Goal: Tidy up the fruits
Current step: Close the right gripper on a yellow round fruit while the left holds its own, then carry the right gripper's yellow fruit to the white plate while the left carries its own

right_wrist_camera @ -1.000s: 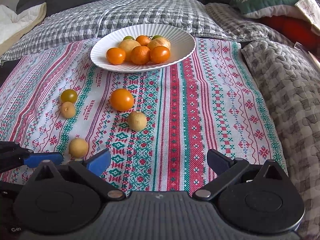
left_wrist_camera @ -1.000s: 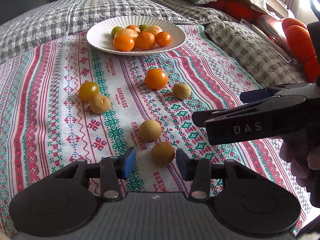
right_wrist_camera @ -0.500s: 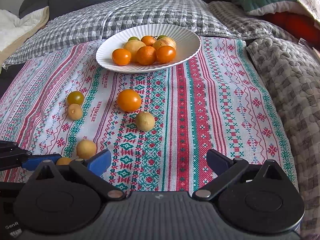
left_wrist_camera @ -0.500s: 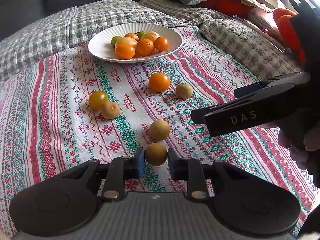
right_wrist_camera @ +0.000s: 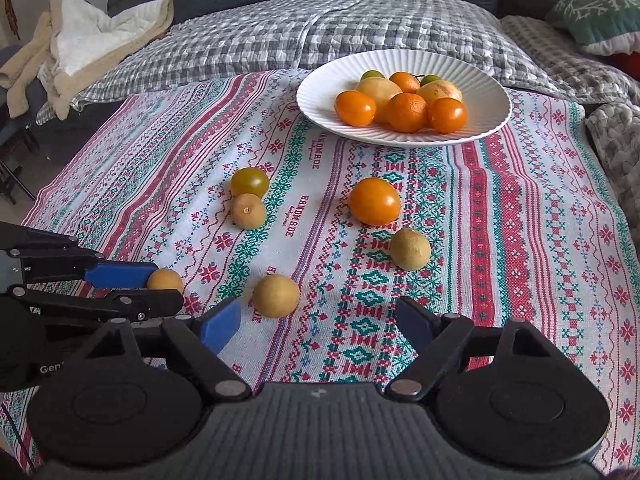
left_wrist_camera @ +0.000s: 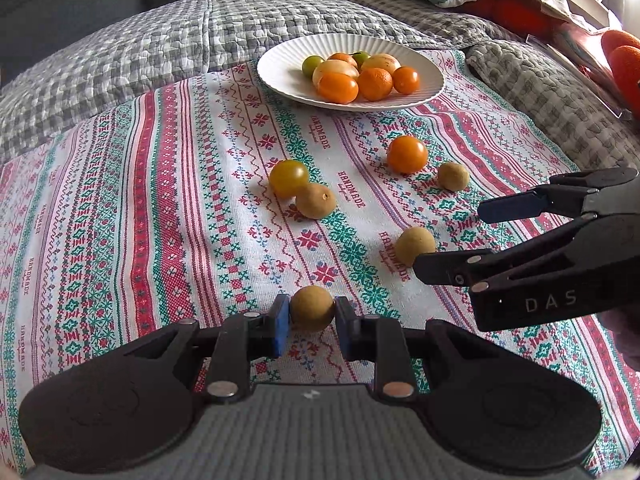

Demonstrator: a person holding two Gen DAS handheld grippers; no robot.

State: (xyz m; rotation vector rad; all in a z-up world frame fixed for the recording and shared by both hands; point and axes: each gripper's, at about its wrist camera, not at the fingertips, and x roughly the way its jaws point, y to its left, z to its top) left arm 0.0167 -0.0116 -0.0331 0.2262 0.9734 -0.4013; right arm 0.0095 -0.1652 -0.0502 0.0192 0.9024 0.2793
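My left gripper [left_wrist_camera: 312,320] is shut on a small round brown fruit [left_wrist_camera: 312,314], held just above the striped cloth; the right wrist view shows the same fruit [right_wrist_camera: 165,280] between its fingers at the left. My right gripper [right_wrist_camera: 320,320] is open and its jaws are closing. A tan fruit [right_wrist_camera: 276,295] lies on the cloth just ahead of its left fingertip, untouched. In the left wrist view that fruit [left_wrist_camera: 414,246] sits by the right gripper [left_wrist_camera: 452,240]. The white plate [left_wrist_camera: 280,80] at the back holds several orange, yellow and green fruits.
Loose on the cloth are an orange tomato [right_wrist_camera: 374,201], a yellow-green tomato [right_wrist_camera: 249,182], a brown fruit [right_wrist_camera: 248,211] touching it, and another brown fruit [right_wrist_camera: 410,249]. Grey checked quilts [right_wrist_camera: 320,28] and cushions surround the cloth; a folded towel [right_wrist_camera: 80,40] lies at the far left.
The left gripper shut on the brown fruit and carried it a little forward. The right gripper moved in toward the tan fruit and its jaws narrowed.
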